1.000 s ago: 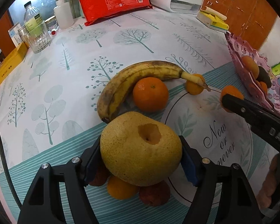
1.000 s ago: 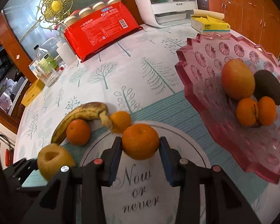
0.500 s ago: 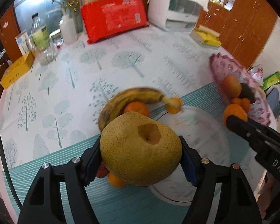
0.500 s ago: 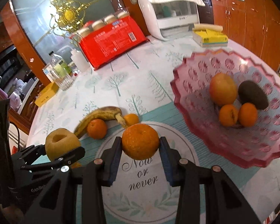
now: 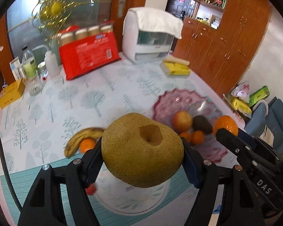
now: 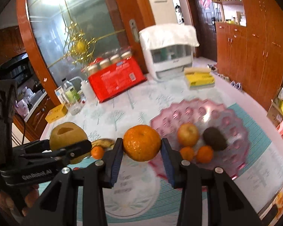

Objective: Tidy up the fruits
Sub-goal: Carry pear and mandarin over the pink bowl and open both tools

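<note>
My left gripper (image 5: pixel 141 160) is shut on a big yellow-brown pear (image 5: pixel 141 152) and holds it high above the table. My right gripper (image 6: pixel 141 150) is shut on an orange (image 6: pixel 142 142), also raised; the orange shows in the left wrist view (image 5: pixel 225 125) too. The pink glass bowl (image 6: pixel 234 124) lies ahead and right, holding an apple (image 6: pixel 187 134), a dark avocado (image 6: pixel 215 138) and two small oranges (image 6: pixel 204 153). A banana (image 5: pixel 83 137) and a small orange (image 5: pixel 87 144) lie on the table to the left.
A round white placemat (image 6: pixel 130 194) lies under the grippers. At the back stand a red package (image 6: pixel 115 79), a white appliance (image 6: pixel 169 56), a yellow box (image 6: pixel 199 78), bottles and a glass jar (image 5: pixel 34 84). A small red fruit (image 5: pixel 90 189) lies by the mat.
Both grippers have risen well above the table with their fruit and swung toward the pink bowl, which now shows more fully in both views.
</note>
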Motion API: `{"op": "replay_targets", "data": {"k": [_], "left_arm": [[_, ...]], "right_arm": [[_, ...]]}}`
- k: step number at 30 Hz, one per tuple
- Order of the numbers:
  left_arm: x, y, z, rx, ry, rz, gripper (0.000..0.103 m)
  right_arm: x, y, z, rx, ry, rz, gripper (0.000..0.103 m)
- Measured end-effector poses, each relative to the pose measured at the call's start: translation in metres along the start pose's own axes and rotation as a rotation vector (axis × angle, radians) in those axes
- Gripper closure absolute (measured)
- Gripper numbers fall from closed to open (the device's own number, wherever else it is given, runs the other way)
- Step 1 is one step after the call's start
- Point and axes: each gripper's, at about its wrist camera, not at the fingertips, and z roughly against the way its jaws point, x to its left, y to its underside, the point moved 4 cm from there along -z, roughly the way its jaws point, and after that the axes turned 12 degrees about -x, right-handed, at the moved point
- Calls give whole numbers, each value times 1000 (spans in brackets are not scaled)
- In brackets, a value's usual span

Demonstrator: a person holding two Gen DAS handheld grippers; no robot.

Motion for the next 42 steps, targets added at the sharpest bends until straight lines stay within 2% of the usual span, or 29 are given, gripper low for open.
{"op": "replay_targets", "data": {"k": [3, 8, 15, 18, 22, 27, 36, 40, 42], "left_arm": [[-30, -6, -7, -6, -21, 19, 30], [-75, 1, -39, 30, -61, 42, 30], [-104, 29, -100, 115, -126, 76, 30], [-110, 43, -128, 163, -161, 74, 30], [-115, 53, -151, 202, -182, 65, 30], [-115, 61, -166, 230, -205, 64, 30], [-117, 68, -178, 269, -218, 55, 30], [-122, 71, -182, 288, -218, 58, 29], [-122, 70, -180, 283, -221, 66, 23]], "right_arm": [[-31, -11, -1, 0, -15, 13, 63], [-87, -21, -20, 58, -35, 32, 63], [-150, -21, -78, 177, -51, 71, 63], [-162, -15, -105, 222, -49, 87, 63], [-173, -6, -143, 300, -49, 87, 63], [-174, 5, -170, 364, -54, 112, 62], [-170, 14, -182, 402, -55, 155, 61], [-167, 19, -183, 426, -75, 155, 57], [-166, 20, -182, 426, -74, 153, 53]]}}
